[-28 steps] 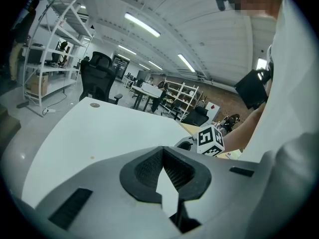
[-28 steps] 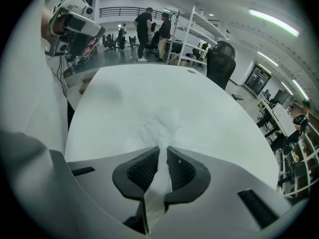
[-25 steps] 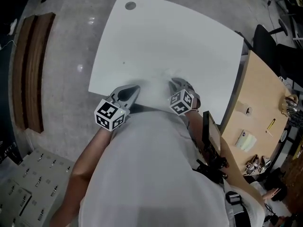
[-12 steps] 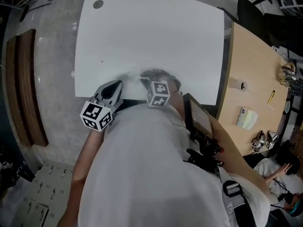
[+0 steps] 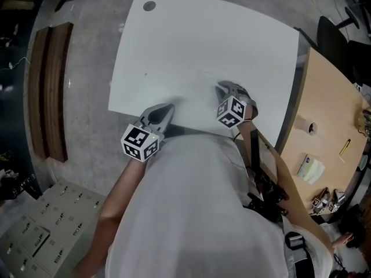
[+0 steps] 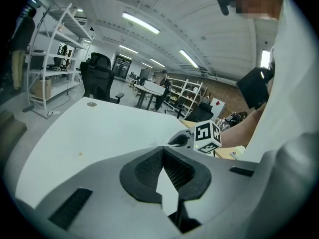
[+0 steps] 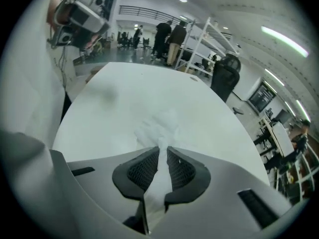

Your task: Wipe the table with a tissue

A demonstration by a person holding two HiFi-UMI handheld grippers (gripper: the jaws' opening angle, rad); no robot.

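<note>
The white table [image 5: 203, 39] fills the middle of the head view. My right gripper [image 5: 222, 87] points down at its near right part, shut on a crumpled white tissue [image 7: 157, 126]. The tissue is pinched between the pads and spreads onto the table top [image 7: 149, 88] just ahead of the jaws [image 7: 163, 148]. My left gripper [image 5: 168, 106] hangs over the near edge further left, shut with nothing in it [image 6: 162, 147]. In the left gripper view, the right gripper's marker cube [image 6: 207, 137] shows just beyond the left jaws. The tissue cannot be made out in the head view.
A wooden desk [image 5: 324, 132] adjoins the white table on the right, with a tape roll [image 5: 307, 127] and a tissue pack [image 5: 311, 169] on it. A black chair [image 5: 330, 36] stands behind it. A wooden bench [image 5: 49, 91] lies on the floor to the left. A cable hole [image 5: 149, 6] marks the far corner.
The right gripper with the tissue slid left along the table's near part, then back to the right. The left gripper stayed by the near edge.
</note>
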